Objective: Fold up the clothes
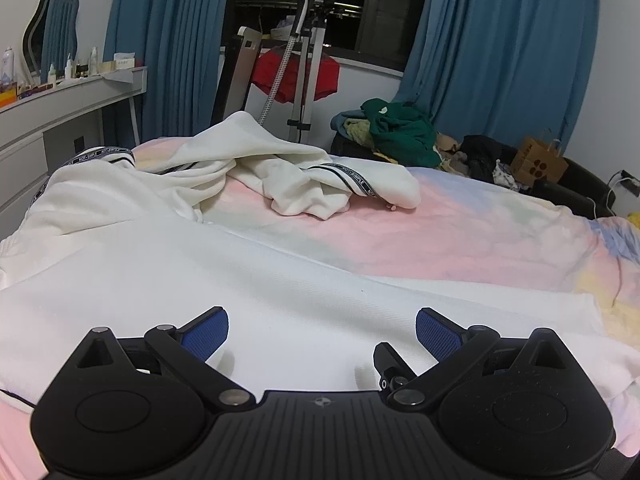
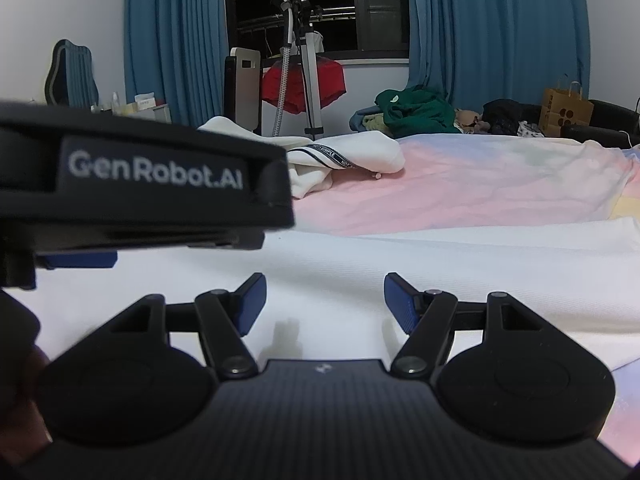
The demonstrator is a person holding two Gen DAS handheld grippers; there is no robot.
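- Over the bed (image 1: 460, 236), a white garment (image 1: 248, 280) lies spread out.
- Left gripper (image 1: 322, 334) hovers above it, jaws spread wide, holding nothing.
- Right gripper (image 2: 324, 304) alongside, also spread, empty.

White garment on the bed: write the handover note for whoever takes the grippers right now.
Left gripper: jaws open, nothing between them, poised over the flat near part of the white garment.
Right gripper: jaws open, empty, over the same flat cloth, close beside the left one.
Garment: near part spread smooth on the pastel bedcover; far part, with the black lettered trim, still bunched in a heap.
Done: near part laid flat.
Left: straighten the bunched far part, then fold. A green pile lies beyond the bed, untouched.
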